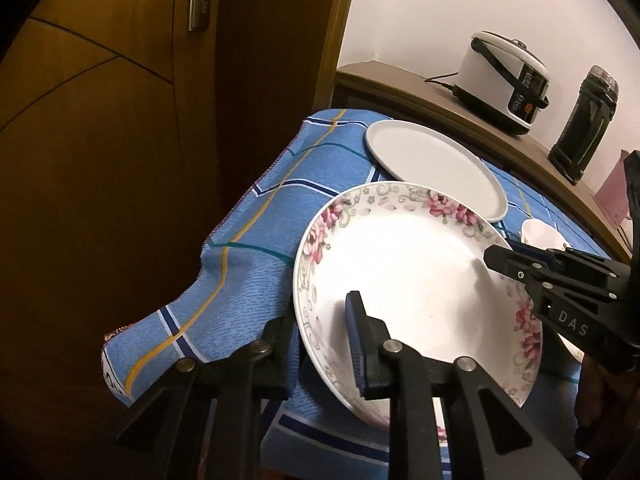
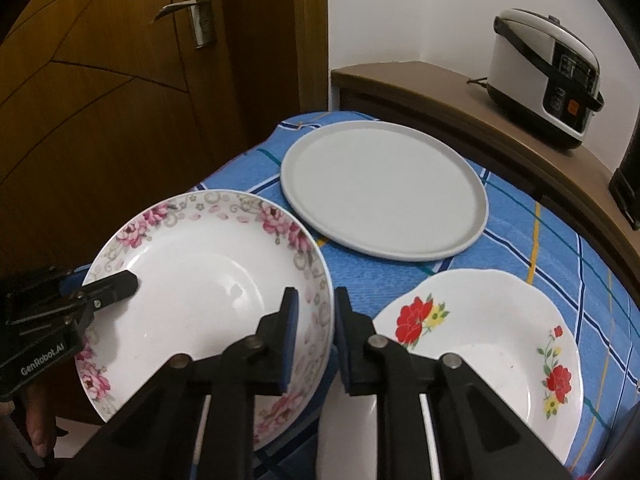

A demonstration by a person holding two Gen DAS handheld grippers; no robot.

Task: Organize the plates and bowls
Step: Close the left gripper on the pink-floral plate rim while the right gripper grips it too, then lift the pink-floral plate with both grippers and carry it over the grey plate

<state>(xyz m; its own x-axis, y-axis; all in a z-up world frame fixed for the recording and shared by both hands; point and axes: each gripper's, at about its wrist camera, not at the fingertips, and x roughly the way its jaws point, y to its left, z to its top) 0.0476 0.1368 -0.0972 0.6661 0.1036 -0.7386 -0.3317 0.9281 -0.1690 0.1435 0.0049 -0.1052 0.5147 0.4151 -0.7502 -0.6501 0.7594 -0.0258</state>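
The pink-flowered plate (image 2: 208, 292), tilted near the surface's left edge, is clamped at opposite rims by the left hand-held gripper (image 1: 320, 320) and right hand-held gripper (image 2: 316, 320).

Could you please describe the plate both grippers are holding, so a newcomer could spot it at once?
On the blue checked tablecloth, nearest the wooden door, is the pink-flowered plate. Unlike the plain grey plate and red-flowered plate, pink blossoms ring its rim.
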